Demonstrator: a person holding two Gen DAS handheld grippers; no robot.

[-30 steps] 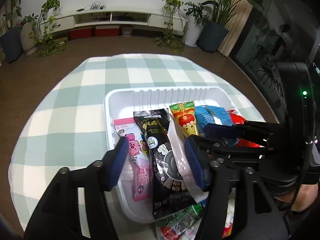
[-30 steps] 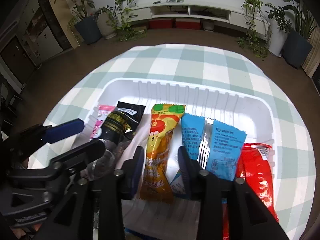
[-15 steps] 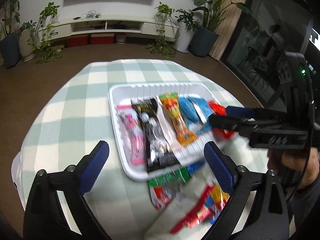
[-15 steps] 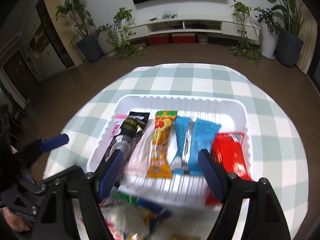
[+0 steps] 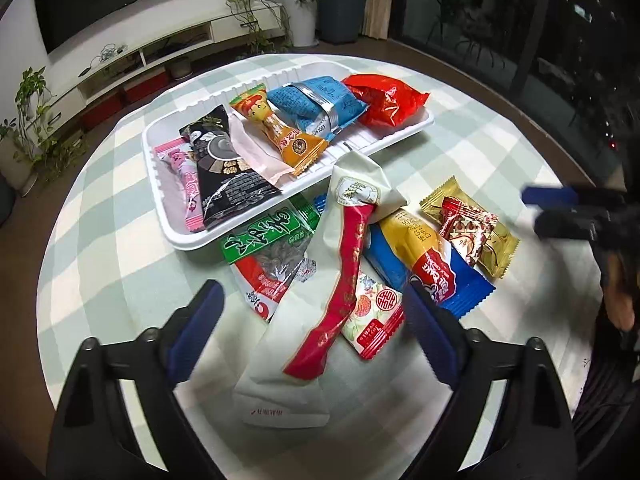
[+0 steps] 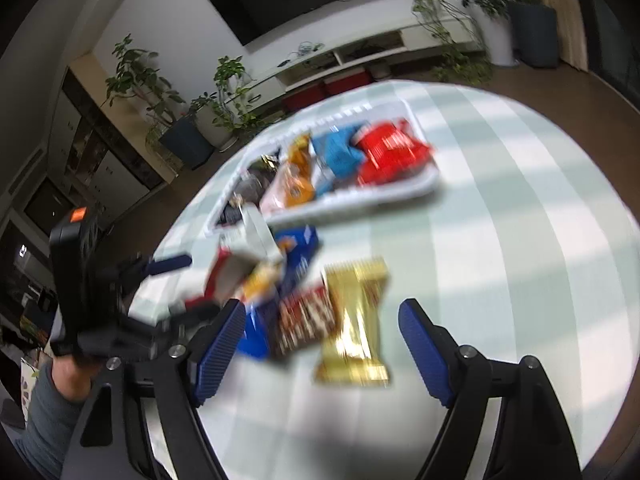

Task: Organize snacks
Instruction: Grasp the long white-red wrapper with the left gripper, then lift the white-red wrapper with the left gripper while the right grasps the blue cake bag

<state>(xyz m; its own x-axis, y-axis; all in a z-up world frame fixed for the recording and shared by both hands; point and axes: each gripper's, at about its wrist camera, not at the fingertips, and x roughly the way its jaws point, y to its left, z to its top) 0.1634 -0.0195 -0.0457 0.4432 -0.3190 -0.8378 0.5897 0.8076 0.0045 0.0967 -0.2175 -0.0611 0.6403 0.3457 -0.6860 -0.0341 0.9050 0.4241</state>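
A white tray [image 5: 416, 130] holds several snack packs: pink, black [image 5: 226, 172], orange [image 5: 280, 132], blue [image 5: 320, 104] and red [image 5: 384, 100]. Loose packs lie in front of it: a white and red bag [image 5: 320, 312], a green and red pack [image 5: 268, 248], a blue and yellow bar [image 5: 420, 256] and a gold pack [image 5: 472, 228]. My left gripper [image 5: 316, 332] is open and empty above the white bag. My right gripper [image 6: 324, 344] is open and empty over the gold pack [image 6: 356, 320]; its view is blurred. The tray also shows there [image 6: 400, 194].
The round table has a green and white checked cloth [image 5: 460, 152]. Its edge curves close on every side. Beyond it are a brown floor, a white TV bench [image 5: 132, 64] and potted plants [image 5: 344, 4]. The right gripper shows at the right edge of the left wrist view [image 5: 560, 212].
Both grippers have drawn back from the tray and opened wide. They now hang over the loose packs in front of it. The right view has swung right and blurred.
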